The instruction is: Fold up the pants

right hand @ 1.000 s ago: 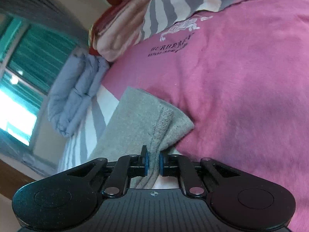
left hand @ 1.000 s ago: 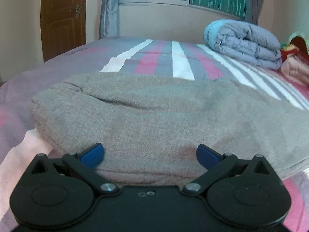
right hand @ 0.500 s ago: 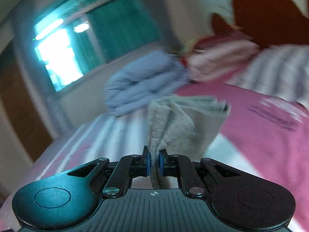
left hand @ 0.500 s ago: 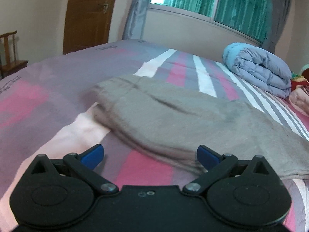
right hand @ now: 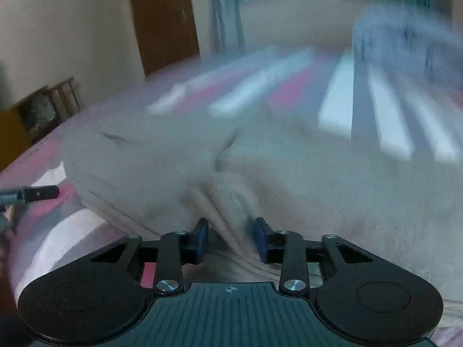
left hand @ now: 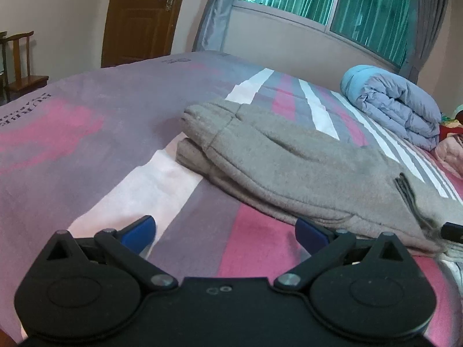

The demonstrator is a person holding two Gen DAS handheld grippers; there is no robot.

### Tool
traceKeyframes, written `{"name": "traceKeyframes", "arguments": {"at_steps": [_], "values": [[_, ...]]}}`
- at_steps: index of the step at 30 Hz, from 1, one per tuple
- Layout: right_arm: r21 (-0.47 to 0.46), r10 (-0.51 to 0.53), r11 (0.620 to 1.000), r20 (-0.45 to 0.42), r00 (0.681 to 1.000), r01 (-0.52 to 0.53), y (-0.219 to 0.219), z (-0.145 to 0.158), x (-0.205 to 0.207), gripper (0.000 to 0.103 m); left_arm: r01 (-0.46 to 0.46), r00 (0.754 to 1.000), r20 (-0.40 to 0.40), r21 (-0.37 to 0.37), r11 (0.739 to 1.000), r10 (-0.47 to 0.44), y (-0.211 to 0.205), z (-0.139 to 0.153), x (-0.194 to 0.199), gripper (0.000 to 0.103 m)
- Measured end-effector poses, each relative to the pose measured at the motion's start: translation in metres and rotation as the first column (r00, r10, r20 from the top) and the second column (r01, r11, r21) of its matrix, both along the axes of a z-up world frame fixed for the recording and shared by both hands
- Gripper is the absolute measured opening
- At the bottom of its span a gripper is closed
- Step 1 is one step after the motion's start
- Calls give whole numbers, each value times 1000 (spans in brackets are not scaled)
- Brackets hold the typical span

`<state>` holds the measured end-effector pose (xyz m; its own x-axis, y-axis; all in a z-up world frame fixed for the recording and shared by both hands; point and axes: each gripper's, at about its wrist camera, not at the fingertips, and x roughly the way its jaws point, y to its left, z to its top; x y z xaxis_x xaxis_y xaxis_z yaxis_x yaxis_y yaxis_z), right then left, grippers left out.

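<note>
Daylight from a green-curtained window (left hand: 332, 3) at twelve o'clock falls across a bed (left hand: 72, 133) dressed in a pink, grey and white striped cover, with a brown door (left hand: 139, 17) at eleven o'clock and a rolled blue quilt (left hand: 396, 107) at two o'clock. Grey pants (left hand: 289, 162) lie doubled over on the cover, filling the centre of the left wrist view toward three o'clock, the ribbed cuffs stacked at the ten o'clock end. The left gripper (left hand: 224, 230) hangs over bare cover at six o'clock, jaws spread wide and holding nothing, its right finger just beside the near edge of the cloth. The right gripper (right hand: 231, 238) sits low against the pants (right hand: 318, 190); its jaws have just been opening, and a ridge of grey fabric stands between the blue pads (right hand: 202, 235) with a gap visible on either side, so the cloth looks let go. By my reading, a lengthwise fold has been laid and the release is in hand. Next would come drawing the right gripper clear without dragging the top layer, then taking one end to fold the pants across again.
</note>
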<state>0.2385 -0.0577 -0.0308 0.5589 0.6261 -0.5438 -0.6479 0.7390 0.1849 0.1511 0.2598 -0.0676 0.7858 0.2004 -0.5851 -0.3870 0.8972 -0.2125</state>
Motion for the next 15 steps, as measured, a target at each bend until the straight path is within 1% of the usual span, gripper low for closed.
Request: {"name": "traceKeyframes", "arguments": {"at_steps": [1,2,4,6,8,9,10,11,12,13,15], "values": [[74,17,997,-23,1000,-15,-5,3,-3,38,-2,1000,2,-2,1000,2,1,0,0,97],[124,17,992,-50,999,-11,-10,5,-3,38,-5,1000,2,-5,1000,5,2,0,1,97],[156,-22,987,-21,1000,25,-19,11,-4,38,-15,1000,6,-11,1000,15,0,-1,2,97],[174,-61,983,-19,998,64,-25,16,4,38,-18,1000,13,-27,999,18,-2,-2,3,97],[180,-74,980,-47,996,82,-25,14,14,38,-19,1000,16,-40,999,20,-5,-2,6,97],[168,-78,982,-65,995,88,-21,9,18,38,-19,1000,12,-45,999,20,-6,-2,7,97],[131,-73,988,-106,992,87,-13,0,25,38,-21,1000,3,-54,998,21,-7,-3,9,97],[86,-37,995,-198,979,55,-7,-11,31,38,-25,1000,0,-69,997,25,-6,-2,10,97],[84,-22,996,-225,974,42,-1,-17,32,39,-29,1000,2,-86,996,30,-5,-1,10,97],[92,-29,995,-204,979,48,-2,-12,30,39,-33,999,7,-101,994,34,-2,0,9,97],[151,-63,985,-171,983,89,-20,0,21,39,-36,999,9,-127,991,38,2,1,8,97]]}}
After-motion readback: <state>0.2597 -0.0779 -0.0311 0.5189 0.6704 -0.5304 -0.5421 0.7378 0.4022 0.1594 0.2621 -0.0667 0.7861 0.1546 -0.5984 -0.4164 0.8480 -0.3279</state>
